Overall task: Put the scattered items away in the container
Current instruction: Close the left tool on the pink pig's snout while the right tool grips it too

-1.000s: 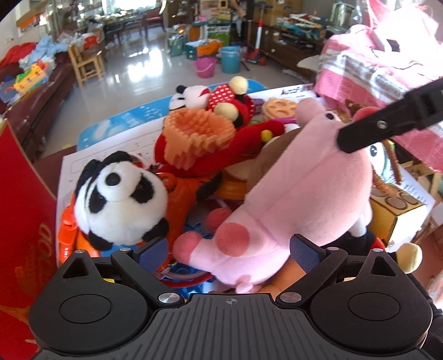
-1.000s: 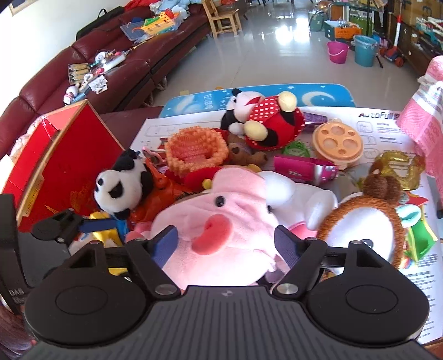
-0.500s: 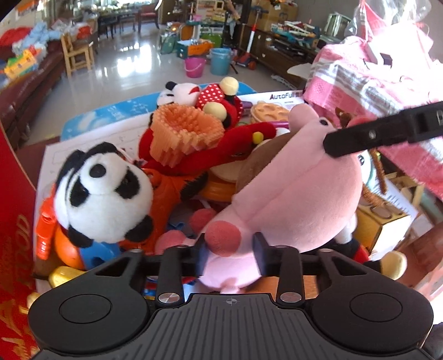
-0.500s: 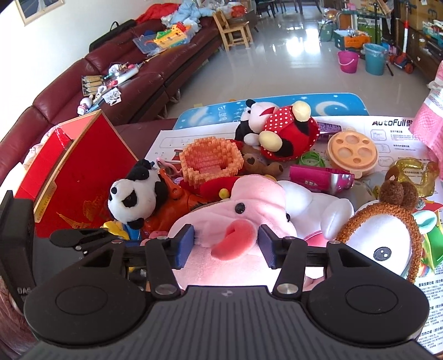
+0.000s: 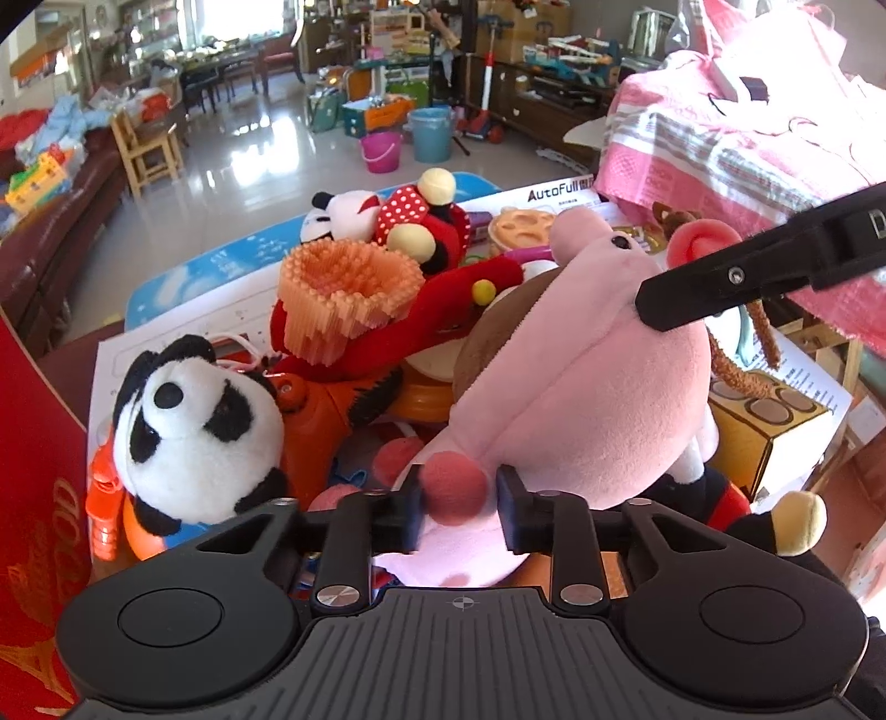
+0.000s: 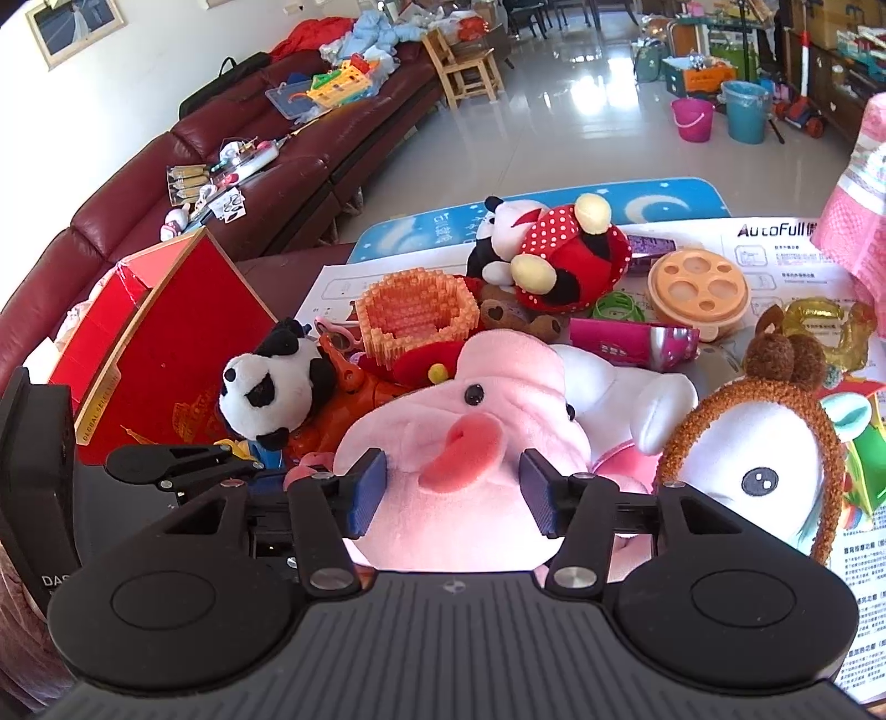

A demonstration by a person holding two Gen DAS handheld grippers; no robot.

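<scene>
Tools [image 5: 458, 507] [image 6: 451, 493] closing, opening around pink plush [image 5: 581, 399].

Room contents, as we log them from the right wrist view:

1. Maroon leather sofa [image 6: 277, 183], running from nine o'clock up to twelve, its cushions strewn with small packets and papers.
2. Coloured building-block set [image 6: 338, 83], on the sofa at eleven o'clock.
3. Framed picture [image 6: 75, 22], on the white wall at ten o'clock (only partly in view).
4. Wooden chair [image 6: 465, 61], at twelve o'clock, just beside the sofa's far end.
5. Pink bucket [image 6: 692, 119] and blue bucket [image 6: 746, 111], side by side at one o'clock on the glossy tiled floor [image 6: 554, 111].
6. Blue mat [image 6: 664, 207] with a moon print, at one o'clock.
7. Printed sheet [image 6: 786, 260] headed "AutoFull", at two o'clock.
8. Pink checked cloth [image 5: 747, 149], at two o'clock in the left wrist view.
</scene>
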